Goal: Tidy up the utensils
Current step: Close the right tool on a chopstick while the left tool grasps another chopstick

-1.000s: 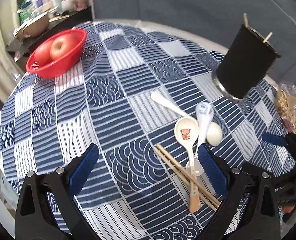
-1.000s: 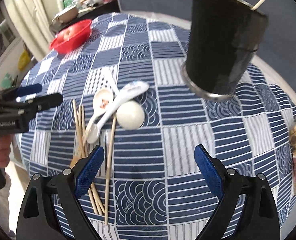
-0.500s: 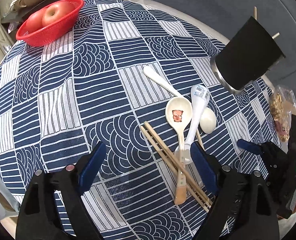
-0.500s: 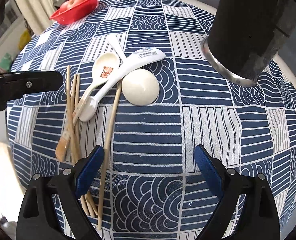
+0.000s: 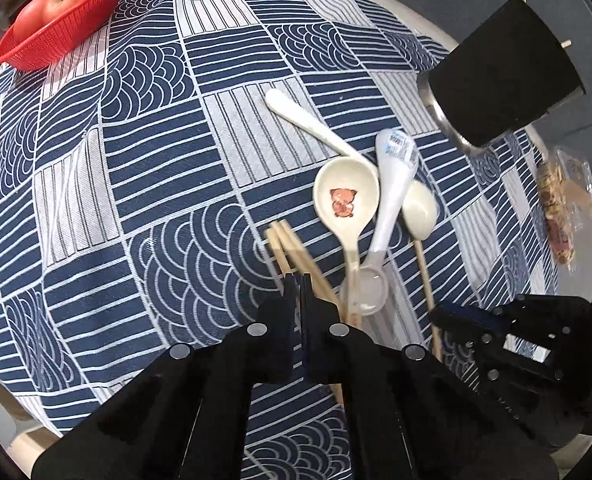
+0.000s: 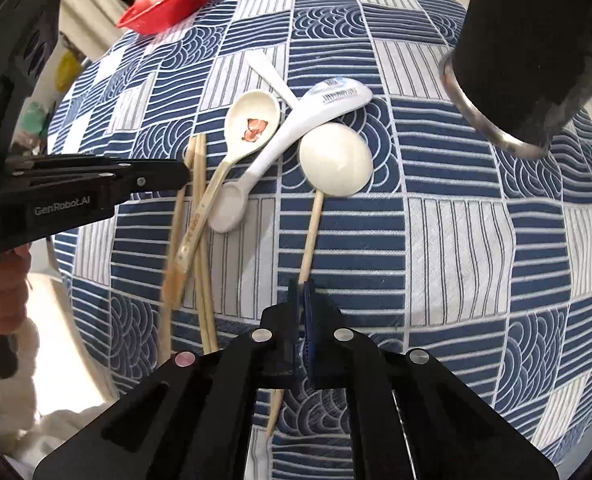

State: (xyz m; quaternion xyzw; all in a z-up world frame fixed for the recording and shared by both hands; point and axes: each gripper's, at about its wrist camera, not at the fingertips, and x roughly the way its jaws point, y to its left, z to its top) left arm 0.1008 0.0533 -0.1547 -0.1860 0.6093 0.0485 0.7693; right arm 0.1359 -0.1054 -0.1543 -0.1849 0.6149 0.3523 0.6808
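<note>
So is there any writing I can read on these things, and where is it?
"GenRobot.AI": on the side of the left gripper.
Barcode sticker on the white spoon: print too small to read.
Marks on the picture spoon handle: blurred, unreadable.

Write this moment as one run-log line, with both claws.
left claw: shut on chopsticks | right claw: shut on lone chopstick | spoons: on tablecloth

Table (image 5: 144, 168): spoons (image 5: 345, 200) crossed at centre; chopsticks (image 5: 296, 248) just left of them; utensil holder (image 5: 495, 76) behind right; fruit basket (image 5: 52, 24) far left.
</note>
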